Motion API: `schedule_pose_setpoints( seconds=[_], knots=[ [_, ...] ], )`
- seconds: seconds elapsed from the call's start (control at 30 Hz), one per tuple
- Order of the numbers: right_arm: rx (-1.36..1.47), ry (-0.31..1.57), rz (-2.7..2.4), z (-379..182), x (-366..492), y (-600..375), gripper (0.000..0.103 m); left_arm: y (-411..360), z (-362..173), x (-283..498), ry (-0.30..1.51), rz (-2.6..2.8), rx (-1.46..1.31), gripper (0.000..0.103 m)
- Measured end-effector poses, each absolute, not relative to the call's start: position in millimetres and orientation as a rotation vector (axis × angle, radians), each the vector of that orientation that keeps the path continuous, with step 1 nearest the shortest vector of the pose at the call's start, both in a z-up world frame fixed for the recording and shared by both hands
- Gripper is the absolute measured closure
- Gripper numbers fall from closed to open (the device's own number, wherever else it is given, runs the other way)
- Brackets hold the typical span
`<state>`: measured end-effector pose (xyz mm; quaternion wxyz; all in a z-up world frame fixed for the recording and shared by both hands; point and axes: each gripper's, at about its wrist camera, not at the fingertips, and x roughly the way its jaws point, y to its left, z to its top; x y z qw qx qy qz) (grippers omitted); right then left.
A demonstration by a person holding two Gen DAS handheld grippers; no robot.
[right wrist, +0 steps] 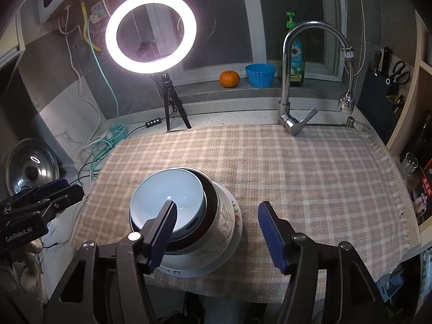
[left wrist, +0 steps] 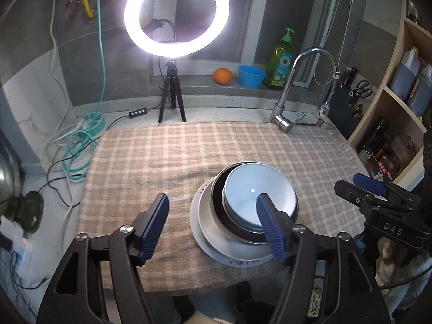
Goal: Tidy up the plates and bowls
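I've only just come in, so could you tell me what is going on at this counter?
A person with a gripper in each hand is tidying dishes. A pale blue bowl sits nested in a dark-lined bowl on a white plate, stacked on the checked cloth. The left gripper and right gripper are both open, holding nothing.

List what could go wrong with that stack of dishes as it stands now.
1. The pale blue bowl sits off-centre in the dark-rimmed bowl, toward the left gripper; a bump might tip it.
2. The white plate lies near the checked cloth's front edge; tugging the cloth could drag the stack off.
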<state>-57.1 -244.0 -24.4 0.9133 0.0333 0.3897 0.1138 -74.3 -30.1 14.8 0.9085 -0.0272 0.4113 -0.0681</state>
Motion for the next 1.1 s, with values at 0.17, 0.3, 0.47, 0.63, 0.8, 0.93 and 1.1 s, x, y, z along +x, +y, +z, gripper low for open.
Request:
schedule_pose_setpoints(
  seconds=[0.17,0.3,0.47,0.63,0.8,0.93,1.1],
  knots=[
    [0.04,0.751,0.194,-17,-65,-245,0.035,-30,14,-79,0.842,-0.127,-0.052,0.032],
    [-0.003,0.699,0.164,-11,-74,-242,0.029,-34,16,-82,0.835,-0.134,-0.053,0.03],
    [-0.027,0.662,0.146,-9,-83,-238,0.028,-41,18,-86,0.828,-0.147,-0.044,0.025],
    [-0.017,0.657,0.147,-9,-85,-239,0.028,-43,20,-86,0.821,-0.146,-0.031,0.025],
    [-0.019,0.655,0.143,-8,-83,-240,0.028,-43,22,-84,0.812,-0.143,-0.034,0.025],
    [-0.021,0.654,0.139,-8,-81,-242,0.028,-44,22,-82,0.813,-0.148,-0.032,0.025],
    [-0.022,0.658,0.136,-10,-77,-244,0.028,-45,21,-80,0.815,-0.146,-0.032,0.025]
  ],
)
